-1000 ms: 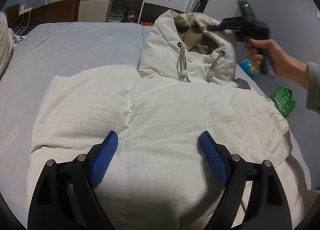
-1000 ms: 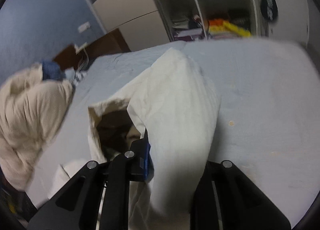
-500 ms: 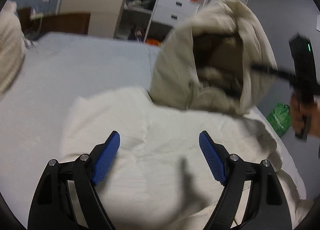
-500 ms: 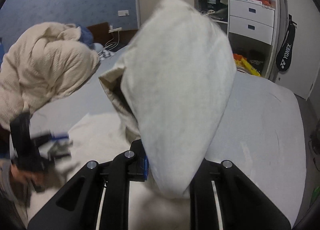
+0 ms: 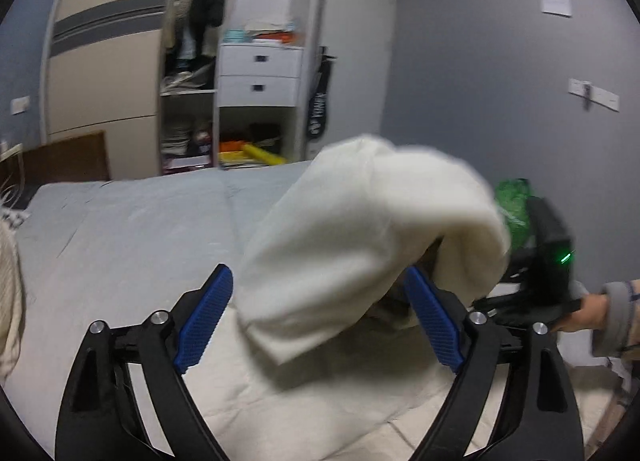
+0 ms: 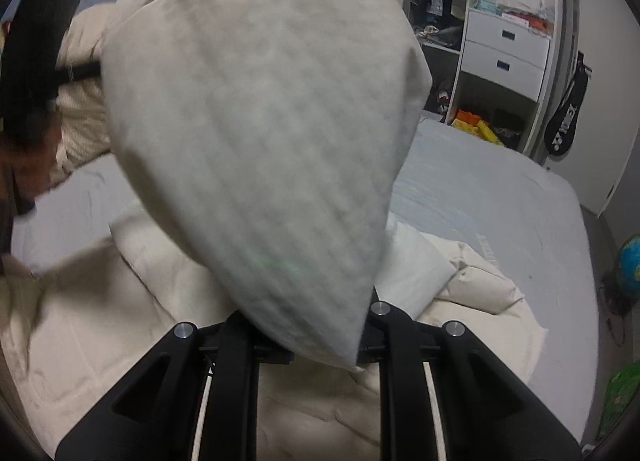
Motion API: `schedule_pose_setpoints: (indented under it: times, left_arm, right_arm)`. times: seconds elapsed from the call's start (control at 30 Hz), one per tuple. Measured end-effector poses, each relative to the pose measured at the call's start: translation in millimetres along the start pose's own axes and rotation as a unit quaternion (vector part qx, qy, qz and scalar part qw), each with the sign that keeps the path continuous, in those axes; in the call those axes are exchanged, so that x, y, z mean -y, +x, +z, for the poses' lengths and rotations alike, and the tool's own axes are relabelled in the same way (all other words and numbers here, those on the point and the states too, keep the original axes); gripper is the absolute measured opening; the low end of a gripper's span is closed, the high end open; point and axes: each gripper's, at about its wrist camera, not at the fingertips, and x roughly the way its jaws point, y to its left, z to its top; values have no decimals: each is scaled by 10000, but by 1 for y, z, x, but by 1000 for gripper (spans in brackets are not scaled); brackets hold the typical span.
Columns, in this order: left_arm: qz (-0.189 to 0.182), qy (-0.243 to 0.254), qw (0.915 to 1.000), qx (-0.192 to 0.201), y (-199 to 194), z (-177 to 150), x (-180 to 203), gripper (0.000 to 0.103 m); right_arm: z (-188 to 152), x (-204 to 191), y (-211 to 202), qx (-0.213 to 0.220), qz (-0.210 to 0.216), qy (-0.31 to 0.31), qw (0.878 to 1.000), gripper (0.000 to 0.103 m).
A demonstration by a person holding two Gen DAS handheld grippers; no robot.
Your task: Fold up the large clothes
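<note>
Cream padded fabric fills both views: the coat (image 5: 280, 389) lies spread on the bed (image 5: 132, 221), and your right gripper (image 6: 320, 345) is clamped on its hood (image 6: 260, 133), carrying it over the body. Bring the hood down flat along the coat's middle line before letting go, or it will bunch. Your left gripper (image 5: 320, 321) stands wide, its jaws having just opened further with nothing pinched; use it to press the fold. The wardrobe (image 5: 256, 73) shelves behind hold stacked clothes and clutter; the drawers (image 5: 260, 77) are shut.
</note>
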Motion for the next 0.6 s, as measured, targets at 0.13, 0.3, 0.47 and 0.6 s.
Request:
schedule_pose_setpoints:
  times: [0.13, 0.3, 0.47, 0.6]
  left_arm:
    - [-397, 542, 9976, -154, 5, 10, 23, 85]
    - [-837, 1089, 9885, -639, 34, 8, 53, 81]
    - [-1146, 721, 9816, -1348, 57, -11, 56, 20]
    - [-1199, 626, 9794, -1499, 52, -33, 59, 18]
  right_arm:
    - [-10, -3, -3, -35, -123, -175, 9998, 14]
    - [-20, -2, -15, -87, -171, -107, 9998, 15]
    - [-27, 5, -32, -145, -196, 118, 9996, 15]
    - [-35, 2, -46, -191, -310, -47, 9993, 16]
